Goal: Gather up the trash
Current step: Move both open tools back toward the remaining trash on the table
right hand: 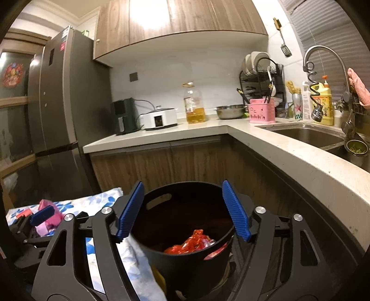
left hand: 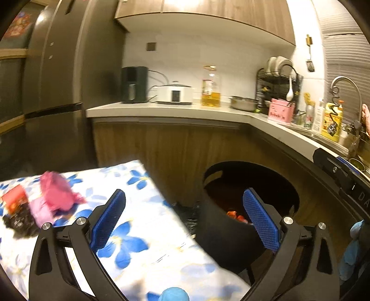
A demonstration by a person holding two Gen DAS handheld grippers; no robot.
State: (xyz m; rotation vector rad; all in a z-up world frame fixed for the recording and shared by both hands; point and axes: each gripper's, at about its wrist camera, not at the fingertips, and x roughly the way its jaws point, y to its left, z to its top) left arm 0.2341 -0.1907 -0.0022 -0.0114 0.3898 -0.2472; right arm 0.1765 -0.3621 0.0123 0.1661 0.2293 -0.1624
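Right gripper [right hand: 183, 213]: blue-padded jaws spread wide, empty, above the round black plastic trash bin [right hand: 185, 254], which holds crumpled red foil wrappers [right hand: 193, 242]. Left gripper [left hand: 183, 222]: spread, empty, over the blue-flowered white tablecloth [left hand: 143, 243]. Beyond on the cloth: crumpled pink wrapper [left hand: 57, 194], red-and-black packet [left hand: 16, 208].

Kitchen w/ wood cabinets [right hand: 180, 20], fridge [right hand: 60, 97]

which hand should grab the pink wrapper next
Left. The left gripper is open with the pink wrapper just ahead of it on the flowered cloth. The right gripper hangs open over the black bin, away from the wrappers.
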